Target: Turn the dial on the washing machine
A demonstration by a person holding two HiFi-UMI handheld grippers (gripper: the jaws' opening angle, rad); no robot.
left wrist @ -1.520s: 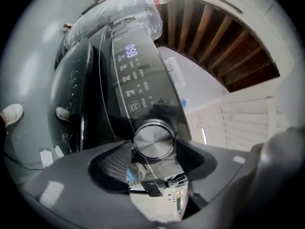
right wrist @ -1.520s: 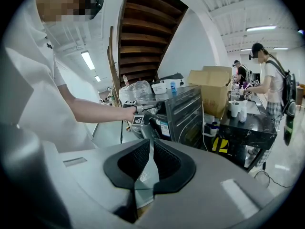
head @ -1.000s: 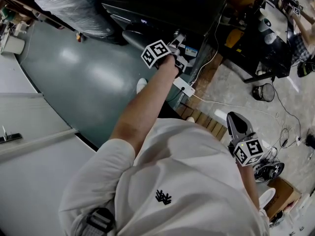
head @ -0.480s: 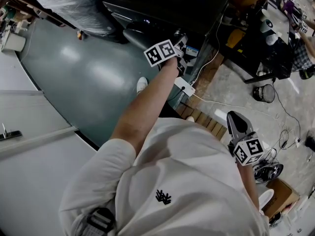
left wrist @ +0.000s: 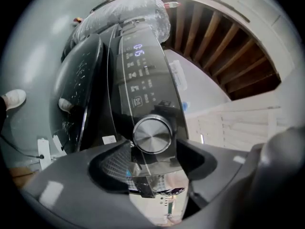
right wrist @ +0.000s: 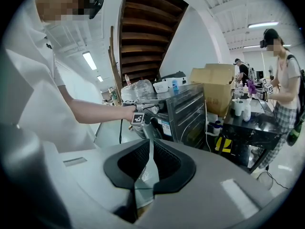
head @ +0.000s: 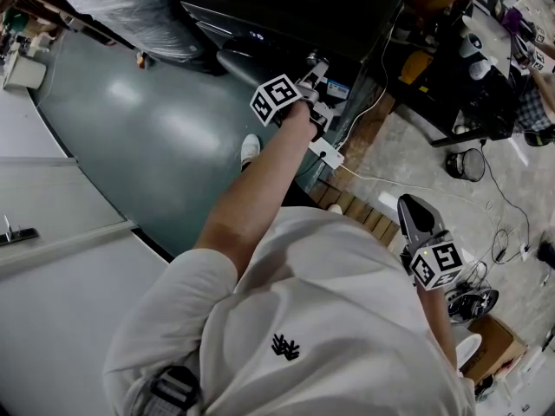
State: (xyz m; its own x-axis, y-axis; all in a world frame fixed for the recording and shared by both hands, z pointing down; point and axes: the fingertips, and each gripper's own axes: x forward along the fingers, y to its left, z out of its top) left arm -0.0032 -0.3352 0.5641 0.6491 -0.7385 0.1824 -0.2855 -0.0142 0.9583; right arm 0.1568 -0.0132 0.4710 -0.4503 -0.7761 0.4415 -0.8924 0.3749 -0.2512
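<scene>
My left gripper [left wrist: 152, 144] had its jaws spread about dial-wide. As far as I could tell they were clamped on the dial [left wrist: 152, 134], one tip against each side of the silver rim. The dial sat right at the jaw tips, at the near end of the control panel [left wrist: 143, 87] on the washing machine [head: 260, 7].

It was tight on both sides. The edge of the dark glass door [left wrist: 78, 87] ran just left of the left jaw, and the panel's right edge was close beside the right jaw. Straight ahead along the panel was the lit display [left wrist: 138, 50], and past that a plastic-wrapped bundle [left wrist: 138, 11].

Further left it opened onto grey floor [left wrist: 28, 56], with only a shoe [left wrist: 13, 98] and a power strip [left wrist: 42, 151] down there.

My right gripper [right wrist: 151, 144] hung low, well apart from the machine, jaws together and nothing between them. It had open air ahead. Off to its right were a black table [right wrist: 257, 123] and another person [right wrist: 286, 80] standing beside it.
</scene>
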